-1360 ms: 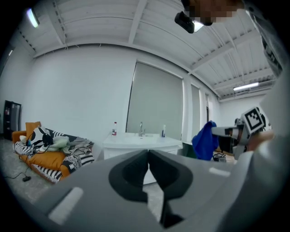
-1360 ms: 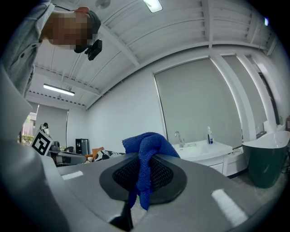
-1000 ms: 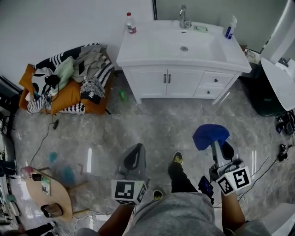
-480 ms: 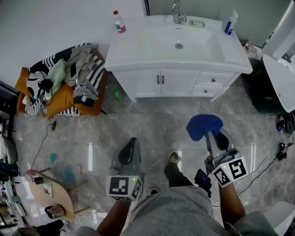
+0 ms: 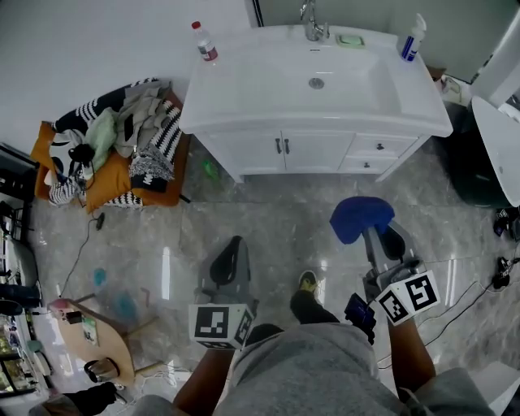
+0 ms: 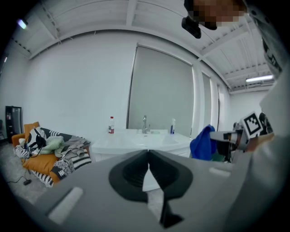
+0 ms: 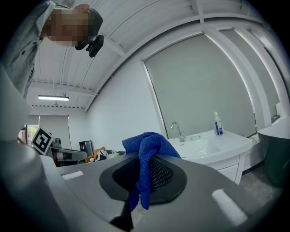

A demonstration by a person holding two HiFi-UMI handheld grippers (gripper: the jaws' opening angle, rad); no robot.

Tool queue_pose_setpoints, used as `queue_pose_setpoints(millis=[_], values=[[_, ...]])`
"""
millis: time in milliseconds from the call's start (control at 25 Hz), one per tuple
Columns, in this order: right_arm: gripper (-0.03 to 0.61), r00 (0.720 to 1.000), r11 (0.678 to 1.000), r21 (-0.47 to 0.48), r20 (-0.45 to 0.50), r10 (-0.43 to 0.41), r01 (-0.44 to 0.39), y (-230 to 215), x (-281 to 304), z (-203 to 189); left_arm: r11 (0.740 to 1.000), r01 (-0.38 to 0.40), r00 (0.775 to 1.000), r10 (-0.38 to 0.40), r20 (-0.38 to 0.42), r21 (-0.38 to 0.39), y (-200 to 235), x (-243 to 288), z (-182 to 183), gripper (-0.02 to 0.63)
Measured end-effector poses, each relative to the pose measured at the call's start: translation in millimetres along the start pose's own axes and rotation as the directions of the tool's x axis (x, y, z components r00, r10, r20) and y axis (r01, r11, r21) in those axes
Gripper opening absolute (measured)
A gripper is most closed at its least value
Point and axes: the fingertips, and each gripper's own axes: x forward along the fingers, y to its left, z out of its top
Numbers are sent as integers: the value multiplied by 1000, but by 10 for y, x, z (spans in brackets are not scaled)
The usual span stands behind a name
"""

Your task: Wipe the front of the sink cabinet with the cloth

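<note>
Floor (image 5: 244,231): grey marbled tile, open between you and the unit, less of it than a second ago. Sink cabinet (image 5: 321,153): white, two doors and two drawers, against the far wall; it fills more of the head view than it did a second ago, so you have closed in, but both claws are well short of it and no wiping has begun. Its front is steeply foreshortened under the counter (image 5: 244,89), so you cannot judge dirt or the lower edge. Clothes heap (image 5: 122,138): on an orange cushion left of the cabinet, not involved. Cloth (image 5: 361,218): blue, bunched, carried as before in your right claw (image 7: 145,174), which is clamped on a fold that hangs down through the jaws; the cloth hides the fingertips from above. Left claw (image 6: 148,168): jaws drawn together on nothing, held low beside your knee. Spray bottle (image 5: 412,38), small bottle (image 5: 204,42), faucet (image 5: 310,23): on the counter, labels too small to read. A white fixture at the right edge is cut off.
</note>
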Motion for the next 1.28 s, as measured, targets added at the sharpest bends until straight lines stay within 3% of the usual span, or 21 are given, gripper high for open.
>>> queue_pose_setpoints(millis=[640,1280], values=[[32,999,999,1,-10,39,-39,101,344,-37,1000,-12,1000,12,-12,1,192,127,-2,12],[32,999,995,-88,-10,-52,51,276,1092,10,998,60,998,-60,3,0,1001,633,-67,12]])
